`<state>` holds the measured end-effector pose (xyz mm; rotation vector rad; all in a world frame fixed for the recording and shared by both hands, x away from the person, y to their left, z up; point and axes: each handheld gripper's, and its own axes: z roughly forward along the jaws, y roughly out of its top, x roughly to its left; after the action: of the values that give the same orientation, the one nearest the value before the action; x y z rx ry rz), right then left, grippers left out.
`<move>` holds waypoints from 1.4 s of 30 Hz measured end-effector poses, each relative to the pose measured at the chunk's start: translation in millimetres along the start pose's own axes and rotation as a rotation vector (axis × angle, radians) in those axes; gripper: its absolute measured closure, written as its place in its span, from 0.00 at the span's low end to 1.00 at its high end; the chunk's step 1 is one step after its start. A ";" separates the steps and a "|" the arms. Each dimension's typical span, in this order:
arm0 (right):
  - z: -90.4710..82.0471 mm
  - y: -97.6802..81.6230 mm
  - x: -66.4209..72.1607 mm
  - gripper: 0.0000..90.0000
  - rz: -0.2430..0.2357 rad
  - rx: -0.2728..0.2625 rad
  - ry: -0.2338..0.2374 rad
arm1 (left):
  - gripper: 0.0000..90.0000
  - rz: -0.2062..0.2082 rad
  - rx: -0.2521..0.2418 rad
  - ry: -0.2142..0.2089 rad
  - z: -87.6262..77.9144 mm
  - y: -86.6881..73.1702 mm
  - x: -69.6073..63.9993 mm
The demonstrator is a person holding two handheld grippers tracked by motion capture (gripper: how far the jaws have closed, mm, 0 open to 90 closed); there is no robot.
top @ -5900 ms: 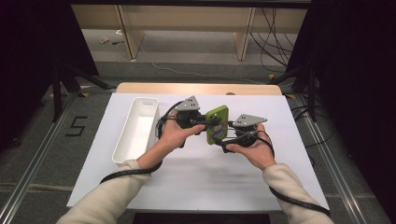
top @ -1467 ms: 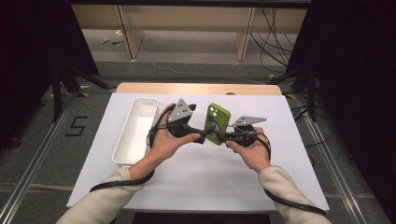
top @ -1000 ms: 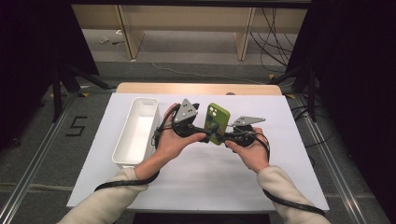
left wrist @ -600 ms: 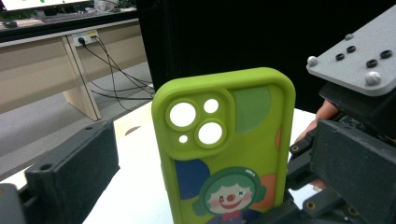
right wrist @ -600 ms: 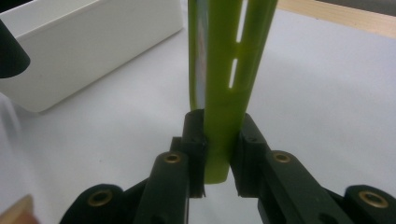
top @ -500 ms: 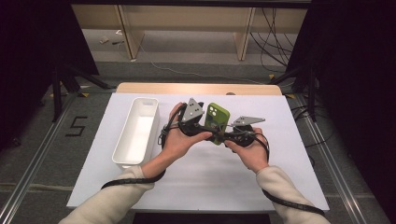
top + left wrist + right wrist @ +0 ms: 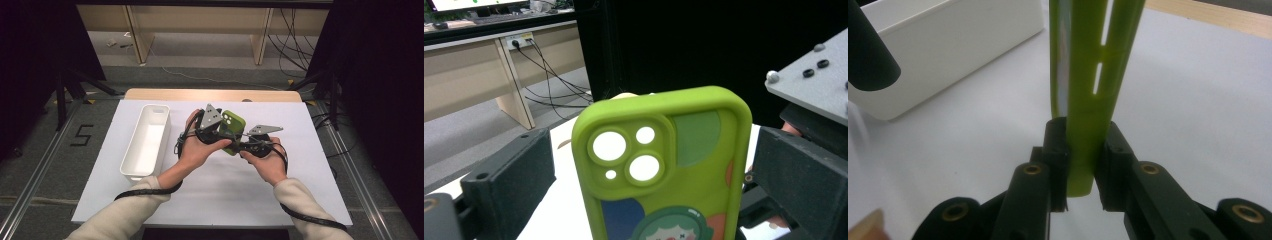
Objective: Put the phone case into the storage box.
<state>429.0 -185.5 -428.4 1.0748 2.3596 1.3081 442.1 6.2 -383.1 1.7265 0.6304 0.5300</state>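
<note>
Over the white table (image 7: pixel 300 190), both your forearms angle inward, hands meeting mid-table. Beside the white bin (image 7: pixel 146 141), your right tongs (image 7: pixel 1083 165) clamp the green phone case (image 7: pixel 231 131) upright by its edge; your left tongs (image 7: pixel 649 175) straddle it, jaws apart.

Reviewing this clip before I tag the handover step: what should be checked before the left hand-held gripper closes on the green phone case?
1. Right hand-held gripper clamped on the green phone case by its edge: ok.
2. Case between the left hand-held gripper jaws: ok.
3. Left jaws touching the case: not ok, gaps show on both sides.
4. Case upright, off the table: ok.
5. White bin empty, ready to receive: ok.
6. Case holds a phone: cannot tell.
</note>
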 end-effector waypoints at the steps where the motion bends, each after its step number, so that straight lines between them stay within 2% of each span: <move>1: 0.1 -0.1 0.3 0.87 0.001 0.000 0.000 | 0.04 -0.001 -0.001 -0.001 0.1 0.2 -0.2; 42: 1.7 -0.4 1.6 0.87 -0.005 -0.001 -0.019 | 0.17 -0.028 -0.019 0.017 5.6 -1.3 -4.7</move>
<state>428.6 -183.4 -429.5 1.0761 2.3462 1.2908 442.0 -0.7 -385.8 1.6949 0.6589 0.5297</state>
